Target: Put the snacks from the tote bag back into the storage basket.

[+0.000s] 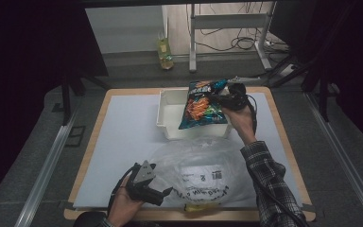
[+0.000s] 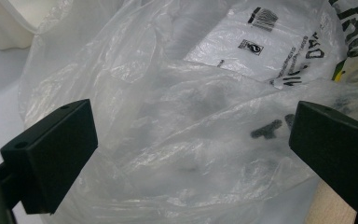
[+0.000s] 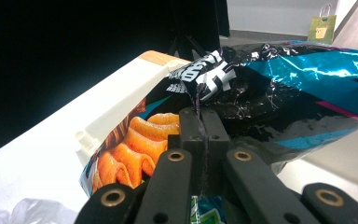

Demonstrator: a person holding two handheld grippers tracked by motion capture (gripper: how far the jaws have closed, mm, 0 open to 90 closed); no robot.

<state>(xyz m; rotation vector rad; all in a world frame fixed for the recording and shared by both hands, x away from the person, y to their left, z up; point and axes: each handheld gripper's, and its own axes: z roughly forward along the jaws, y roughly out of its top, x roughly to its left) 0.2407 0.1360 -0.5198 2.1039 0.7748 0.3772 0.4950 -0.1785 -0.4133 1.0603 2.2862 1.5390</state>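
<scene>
Nearest the person, at abt 7 o'clock on the table (image 1: 123, 142), the left gripper (image 1: 163, 194) sits in the left hand (image 1: 123, 205) w/ its jaws spread wide, nothing pinched; in the left gripper view (image 2: 191, 140) they frame the crumpled clear plastic bag (image 2: 168, 130) that lies just ahead of them. The plastic bag (image 1: 198, 175) w/ black print and a barcode label covers the near-centre of the white mat, approx 6 o'clock, w/ a bit of yellow showing at its near edge. Past it, abt 12 o'clock, stands the white bin (image 1: 170, 109). The right gripper (image 1: 222, 100), at approx 1 o'clock, has its jaws pressed together on the edge of the snack bag (image 1: 201, 106), orange and blue foil, held over the bin's right end. In the right gripper view the jaws (image 3: 204, 135) clamp the snack bag (image 3: 270, 84) seam, and the bin's rim (image 3: 121, 112) sits below it.
</scene>
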